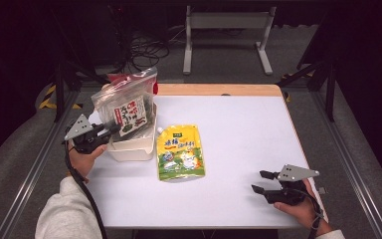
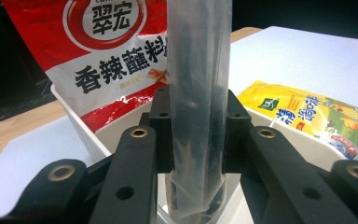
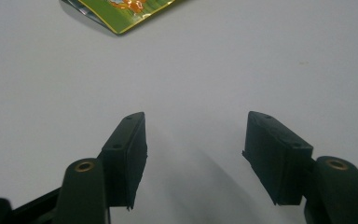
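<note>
Item: clear zip-top plastic bag with a dark printed packet inside [image 1: 127,105], upright over the white rectangular plastic bin [image 1: 129,149] at the left of the white desk [image 1: 238,149]. Its edge runs up between the pads of the left tongs [image 2: 196,135], which are clamped on it.

Item: red-and-white printed pouch [image 2: 107,56], standing at the bin's far side, behind the bag in the left gripper view.

Item: yellow spouted pouch with green lower band [image 1: 180,152], flat on the desk, just beside the bin.

Item: right tongs [image 1: 261,182], jaws spread apart with nothing between them, low over bare desk at the near right, well apart from the yellow pouch.
</note>
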`<state>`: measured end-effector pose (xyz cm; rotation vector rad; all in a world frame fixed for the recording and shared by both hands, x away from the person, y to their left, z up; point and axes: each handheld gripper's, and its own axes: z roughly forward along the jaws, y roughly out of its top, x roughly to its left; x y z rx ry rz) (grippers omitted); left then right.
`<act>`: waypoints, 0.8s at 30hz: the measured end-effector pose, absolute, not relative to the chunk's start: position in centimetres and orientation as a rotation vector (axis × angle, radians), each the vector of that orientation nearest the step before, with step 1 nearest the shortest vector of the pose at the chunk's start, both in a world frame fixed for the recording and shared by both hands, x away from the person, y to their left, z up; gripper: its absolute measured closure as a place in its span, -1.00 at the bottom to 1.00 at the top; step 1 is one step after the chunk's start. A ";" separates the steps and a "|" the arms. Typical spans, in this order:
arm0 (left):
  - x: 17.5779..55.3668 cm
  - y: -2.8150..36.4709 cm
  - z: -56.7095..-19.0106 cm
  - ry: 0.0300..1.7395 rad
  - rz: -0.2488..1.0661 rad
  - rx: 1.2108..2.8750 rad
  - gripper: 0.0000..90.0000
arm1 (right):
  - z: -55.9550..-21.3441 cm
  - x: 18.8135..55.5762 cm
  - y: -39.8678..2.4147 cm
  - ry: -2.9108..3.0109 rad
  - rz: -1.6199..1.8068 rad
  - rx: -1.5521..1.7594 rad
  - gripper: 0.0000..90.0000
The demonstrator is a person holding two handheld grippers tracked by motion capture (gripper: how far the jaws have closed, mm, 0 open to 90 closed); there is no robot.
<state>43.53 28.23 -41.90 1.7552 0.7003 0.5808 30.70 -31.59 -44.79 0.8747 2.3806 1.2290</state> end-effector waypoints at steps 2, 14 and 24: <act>43.5 28.2 -41.9 0.728 0.574 1.739 0.61 | -44.7 30.7 -31.6 2.376 1.232 0.872 -0.14; 41.9 28.0 -40.4 0.752 0.613 1.695 0.39 | -44.7 30.7 -31.6 2.374 1.215 0.873 -0.11; 39.9 28.3 -39.7 0.806 0.664 1.674 0.11 | -44.3 30.9 -31.6 2.356 1.217 0.873 -0.09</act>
